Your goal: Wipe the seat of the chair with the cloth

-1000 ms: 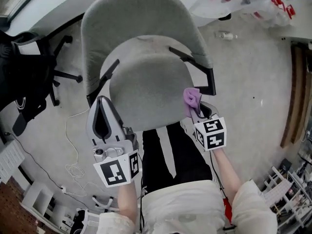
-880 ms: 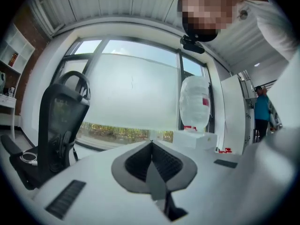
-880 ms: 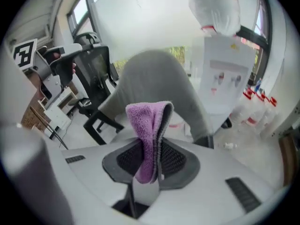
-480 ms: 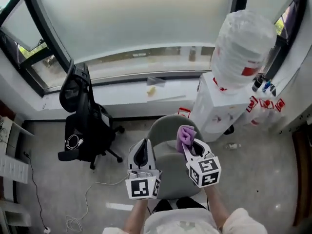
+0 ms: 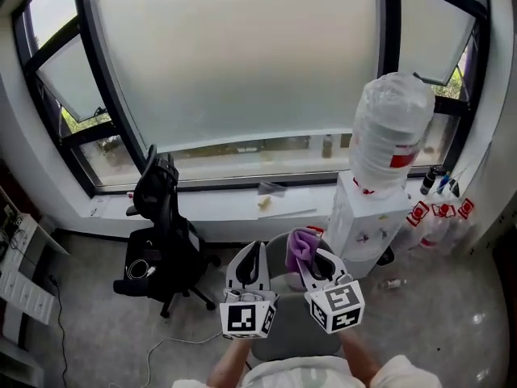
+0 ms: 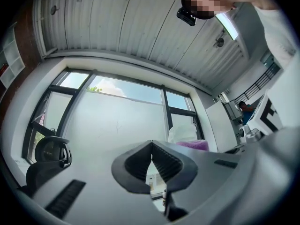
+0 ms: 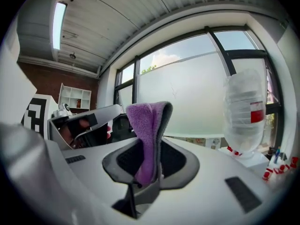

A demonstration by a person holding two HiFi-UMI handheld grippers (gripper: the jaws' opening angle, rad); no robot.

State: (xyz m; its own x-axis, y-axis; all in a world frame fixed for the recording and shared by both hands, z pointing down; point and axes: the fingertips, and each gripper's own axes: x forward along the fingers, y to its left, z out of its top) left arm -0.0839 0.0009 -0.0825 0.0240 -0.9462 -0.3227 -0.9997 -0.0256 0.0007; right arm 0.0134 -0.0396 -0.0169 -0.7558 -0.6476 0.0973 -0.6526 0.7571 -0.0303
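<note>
The small purple fleecy cloth (image 7: 149,125) is folded into a narrow upright strip and pinched between the two jaws of the right claw (image 7: 152,143). Its rounded, doubled-over top sticks up above the jaw tips, while its lower end hangs down into the gap between them. In the head view the cloth (image 5: 300,247) sits at lower centre of the frame, raised in the air and apart from the seat. The grey padded chair (image 5: 284,342) stands on the floor at the bottom centre of that view, directly below the cloth. It is largely covered, with only parts of its curved backrest and seat showing.
</note>
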